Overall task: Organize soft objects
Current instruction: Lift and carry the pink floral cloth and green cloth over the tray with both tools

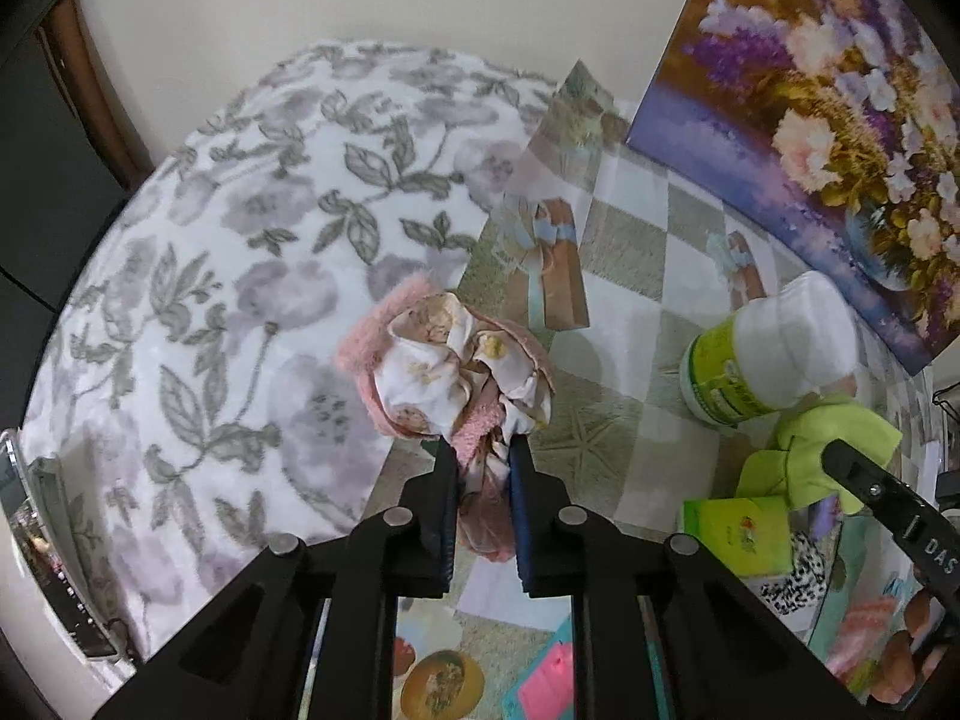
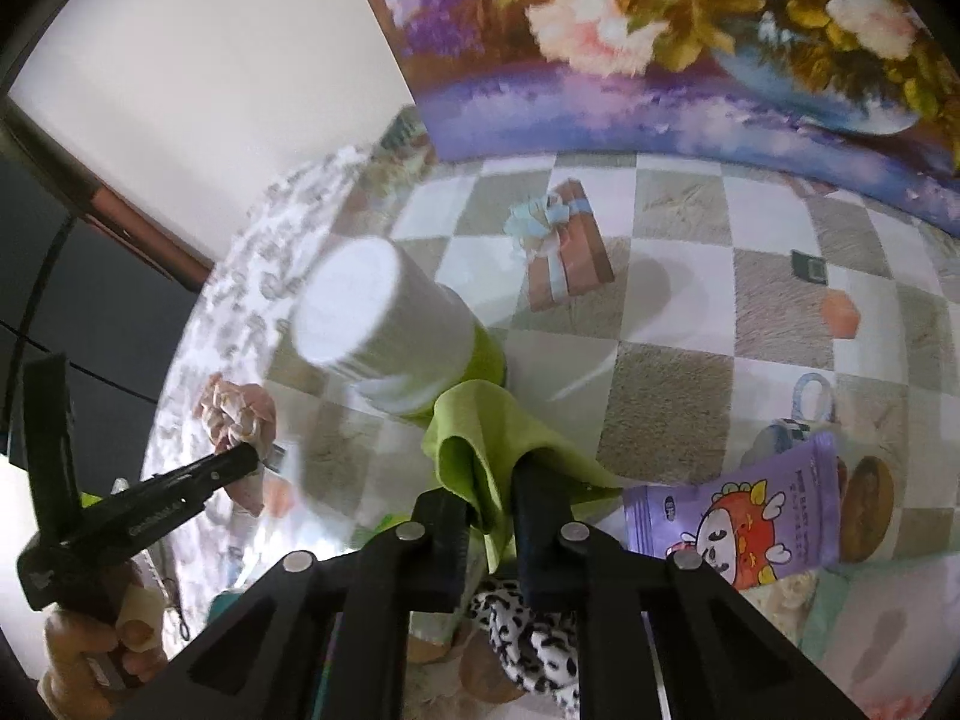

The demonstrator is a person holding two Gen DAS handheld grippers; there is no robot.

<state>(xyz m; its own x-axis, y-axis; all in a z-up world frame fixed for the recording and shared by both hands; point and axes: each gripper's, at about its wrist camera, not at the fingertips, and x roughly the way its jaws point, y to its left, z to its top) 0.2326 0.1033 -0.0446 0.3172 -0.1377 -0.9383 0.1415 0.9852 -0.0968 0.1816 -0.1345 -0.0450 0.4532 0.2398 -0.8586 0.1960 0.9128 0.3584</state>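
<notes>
My left gripper (image 1: 480,450) is shut on a bundle of pink fuzzy and cream floral cloth (image 1: 447,369), held above the table's edge beside a grey floral blanket (image 1: 240,276). The bundle and left gripper (image 2: 252,450) also show at the left of the right wrist view. My right gripper (image 2: 489,483) is shut on a lime green cloth (image 2: 480,444), lifted above the checkered tablecloth (image 2: 660,312). The green cloth (image 1: 822,450) and a right finger (image 1: 870,486) show at the right of the left wrist view.
A white-lidded green tub (image 2: 390,324) (image 1: 762,354) stands by the green cloth. A flower painting (image 1: 810,102) leans on the wall. A purple snack bag (image 2: 744,522), a black-and-white spotted cloth (image 2: 528,642) and a green box (image 1: 738,534) lie near.
</notes>
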